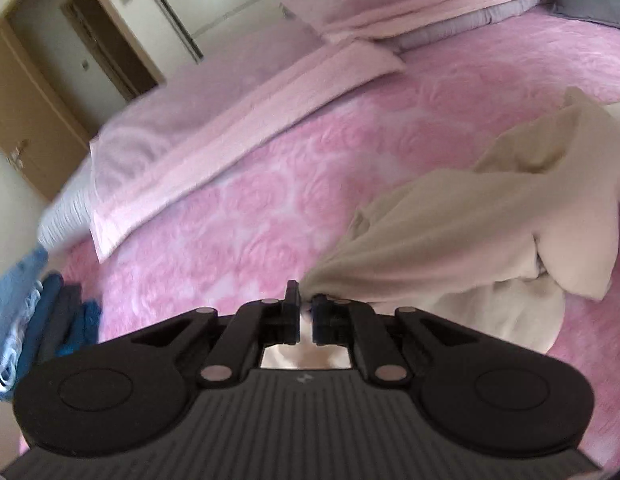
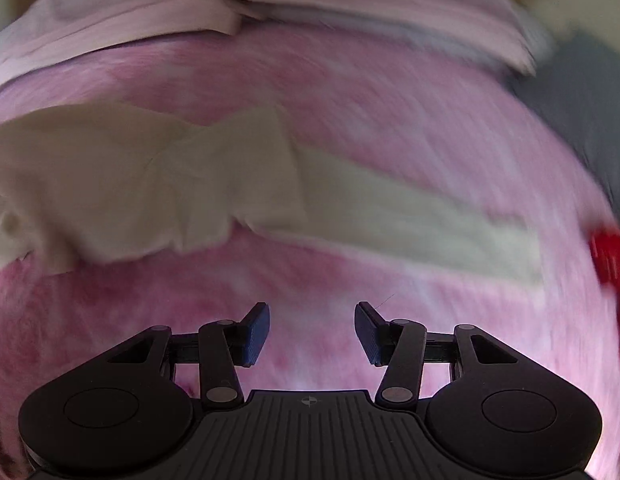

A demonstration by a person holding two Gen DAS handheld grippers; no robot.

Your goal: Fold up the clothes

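A cream garment (image 1: 469,232) lies bunched on the pink bedspread (image 1: 250,220). One corner of it is pulled taut into my left gripper (image 1: 306,304), which is shut on the cloth. In the right wrist view the same cream garment (image 2: 170,192) stretches across the bedspread (image 2: 389,120), crumpled at the left and flatter toward the right. My right gripper (image 2: 311,332) hovers open above bare bedspread, a short way in front of the garment, with nothing between its blue pads (image 2: 256,332). That view is motion-blurred.
Pink pillows (image 1: 214,128) lie along the head of the bed. Folded blue clothes (image 1: 42,312) are stacked at the left edge. A grey cloth (image 2: 581,112) and a red object (image 2: 609,256) sit at the right. A wooden door (image 1: 34,120) stands beyond the bed.
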